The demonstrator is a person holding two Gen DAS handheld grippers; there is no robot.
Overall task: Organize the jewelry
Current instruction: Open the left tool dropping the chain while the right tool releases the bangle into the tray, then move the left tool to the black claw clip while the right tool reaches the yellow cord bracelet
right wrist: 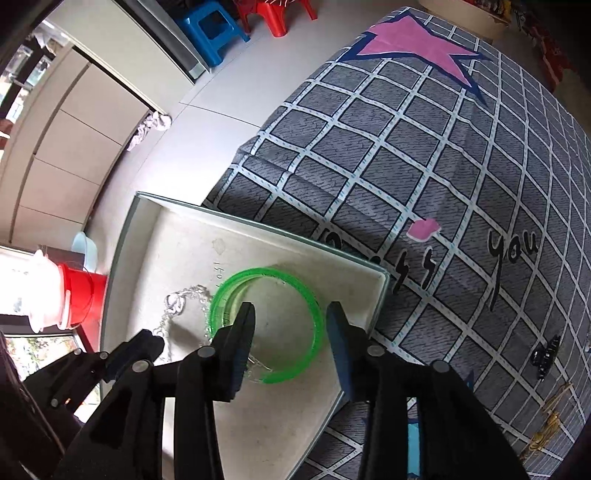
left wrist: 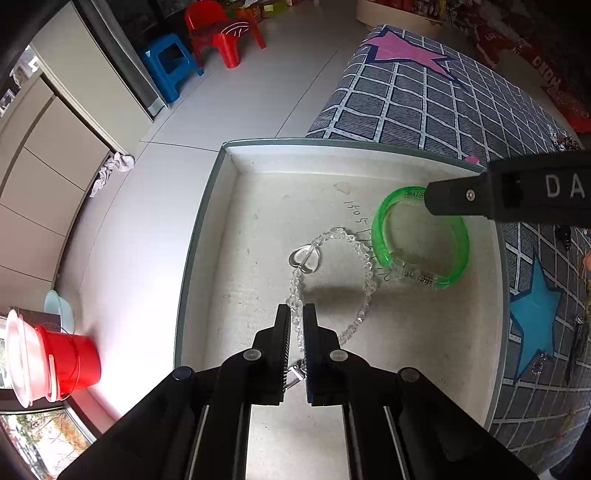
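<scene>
A shallow white box [left wrist: 236,236] lies on the grey checked bedspread. In it lie a clear crystal bead bracelet [left wrist: 364,269] with a heart charm and a green plastic bangle [left wrist: 380,229]. My left gripper [left wrist: 296,314] is shut on the bead bracelet's near end, low over the box floor. My right gripper [right wrist: 290,314] is open above the green bangle [right wrist: 314,317], one finger inside the ring and one outside it. It also enters the left wrist view [left wrist: 436,197] over the bangle's far rim. The bead bracelet [right wrist: 184,295] shows left of the bangle.
The bedspread [right wrist: 424,166] carries a black hair clip [right wrist: 545,356] and gold jewelry [right wrist: 546,428] at the right. On the floor to the left stand a red bucket [left wrist: 74,358], a blue stool [left wrist: 171,62] and a red chair [left wrist: 221,29].
</scene>
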